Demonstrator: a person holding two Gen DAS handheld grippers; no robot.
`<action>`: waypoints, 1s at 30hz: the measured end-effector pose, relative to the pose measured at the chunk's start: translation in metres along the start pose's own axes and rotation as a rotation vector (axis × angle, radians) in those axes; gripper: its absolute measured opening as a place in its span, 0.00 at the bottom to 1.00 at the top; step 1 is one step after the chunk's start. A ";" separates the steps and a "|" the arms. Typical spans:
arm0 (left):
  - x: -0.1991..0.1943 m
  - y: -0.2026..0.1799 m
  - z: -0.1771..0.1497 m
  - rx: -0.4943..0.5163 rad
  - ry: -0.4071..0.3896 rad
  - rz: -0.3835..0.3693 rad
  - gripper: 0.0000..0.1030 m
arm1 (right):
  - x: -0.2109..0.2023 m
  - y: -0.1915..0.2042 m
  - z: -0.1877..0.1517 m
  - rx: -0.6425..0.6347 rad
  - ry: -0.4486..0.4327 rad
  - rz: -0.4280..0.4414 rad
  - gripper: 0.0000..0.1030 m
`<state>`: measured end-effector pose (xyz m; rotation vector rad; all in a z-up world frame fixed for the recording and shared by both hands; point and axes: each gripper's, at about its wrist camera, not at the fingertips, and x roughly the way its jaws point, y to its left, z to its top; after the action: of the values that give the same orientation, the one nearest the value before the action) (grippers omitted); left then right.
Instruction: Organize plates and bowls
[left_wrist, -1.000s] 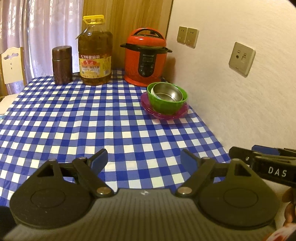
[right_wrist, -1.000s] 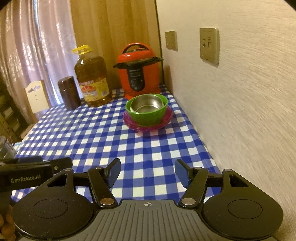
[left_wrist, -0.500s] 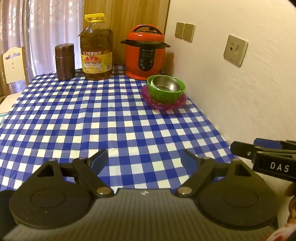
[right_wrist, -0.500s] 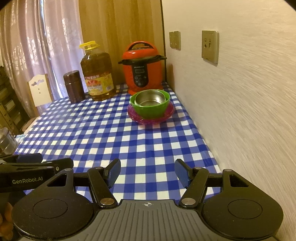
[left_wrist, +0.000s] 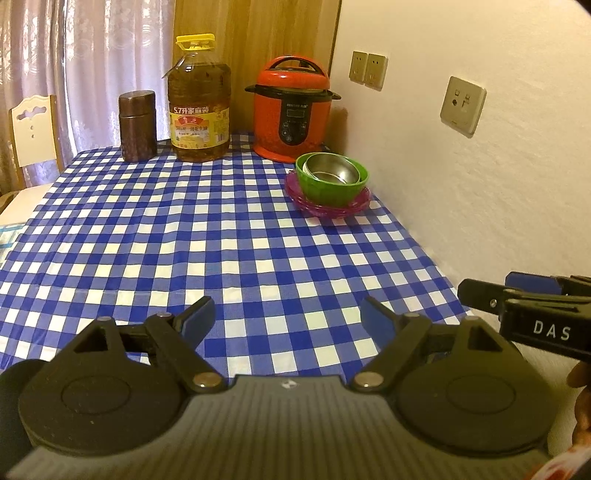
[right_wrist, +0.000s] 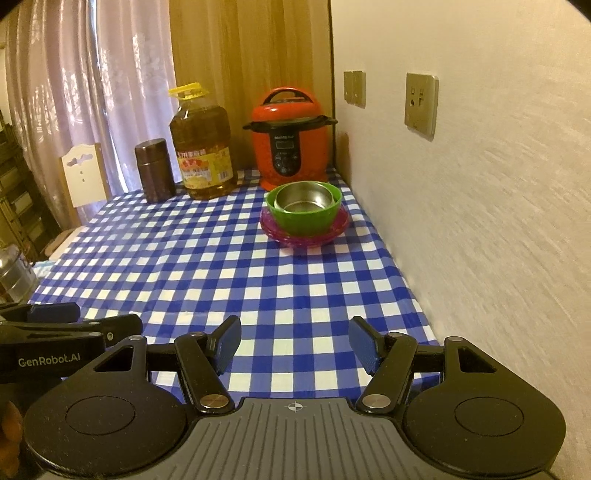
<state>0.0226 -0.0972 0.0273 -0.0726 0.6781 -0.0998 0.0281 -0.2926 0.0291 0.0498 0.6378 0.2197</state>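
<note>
Both grippers have drawn back from the dishes since the earlier frames, so the stack now looks smaller and farther up the table. That stack sits at the far right corner of the blue-and-white checked tablecloth (left_wrist: 229, 236), close to the wall and just in front of the red electric pressure cooker (left_wrist: 292, 110): a shiny steel bowl (left_wrist: 330, 170) nested in a green plastic bowl (left_wrist: 332, 186), which rests on the translucent pink plates (left_wrist: 327, 210).

The left gripper (left_wrist: 287, 314) hangs over the near edge with its blue pads spread wide and nothing between them. The right gripper (right_wrist: 294, 338) is beside it, also parted and empty, though less widely.

From both, the stack lies ahead and well apart, slightly to the right. The right gripper, nearer the wall, seems to have the straighter line to it. Being round, the stack offers no long axis to align with.
</note>
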 end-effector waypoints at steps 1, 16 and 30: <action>0.000 0.000 0.000 0.001 -0.001 0.001 0.82 | -0.001 0.001 0.000 -0.001 -0.002 -0.001 0.63; -0.008 0.005 0.000 -0.010 -0.008 0.007 0.82 | -0.003 0.002 -0.001 0.004 0.003 0.006 0.63; -0.008 0.004 0.000 -0.011 -0.006 0.007 0.82 | -0.003 0.002 -0.002 0.007 0.001 0.001 0.63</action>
<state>0.0169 -0.0926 0.0319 -0.0811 0.6726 -0.0887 0.0243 -0.2908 0.0297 0.0570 0.6392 0.2188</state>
